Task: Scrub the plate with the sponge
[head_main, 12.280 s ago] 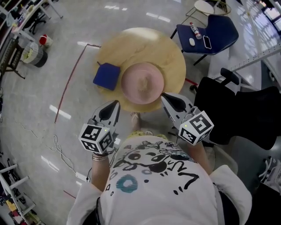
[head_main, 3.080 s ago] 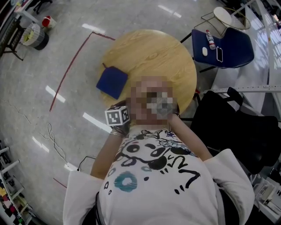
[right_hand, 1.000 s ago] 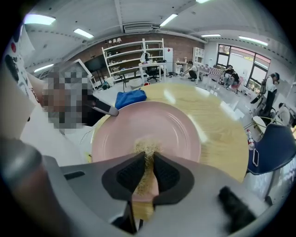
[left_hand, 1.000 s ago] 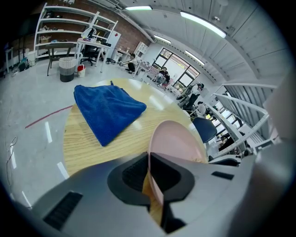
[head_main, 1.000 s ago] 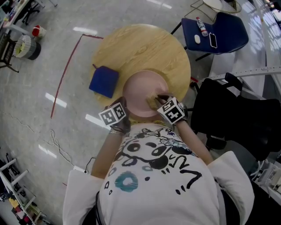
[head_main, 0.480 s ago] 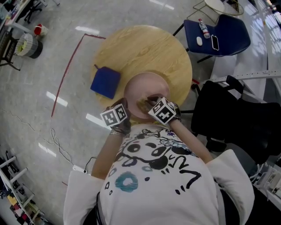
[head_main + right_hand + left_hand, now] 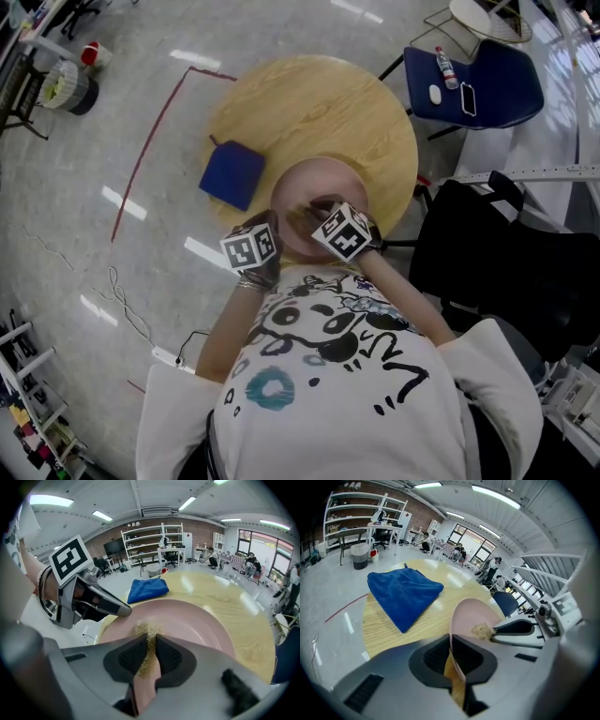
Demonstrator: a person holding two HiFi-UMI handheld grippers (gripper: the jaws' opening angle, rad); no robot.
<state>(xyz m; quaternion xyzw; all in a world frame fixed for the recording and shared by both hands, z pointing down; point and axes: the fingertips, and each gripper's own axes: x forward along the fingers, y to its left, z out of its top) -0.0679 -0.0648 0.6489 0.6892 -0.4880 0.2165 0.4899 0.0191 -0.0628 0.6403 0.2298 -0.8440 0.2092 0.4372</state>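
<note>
A blue cloth (image 7: 232, 174) drapes over the left edge of the round table (image 7: 319, 103), apart from the plate. At the near edge, the left gripper (image 7: 450, 644) pinches the rim of the pink plate (image 7: 309, 183). The right gripper (image 7: 150, 641), jaws narrow, clamps the sponge (image 7: 146, 631) against the plate's face. A blue chair (image 7: 483, 84) stands beyond the far right edge.

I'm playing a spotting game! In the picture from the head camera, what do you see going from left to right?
Going across: red tape line → folded blue cloth → round pink plate → dark blue chair. The tan sponge lies over the plate, so it is left out.
</note>
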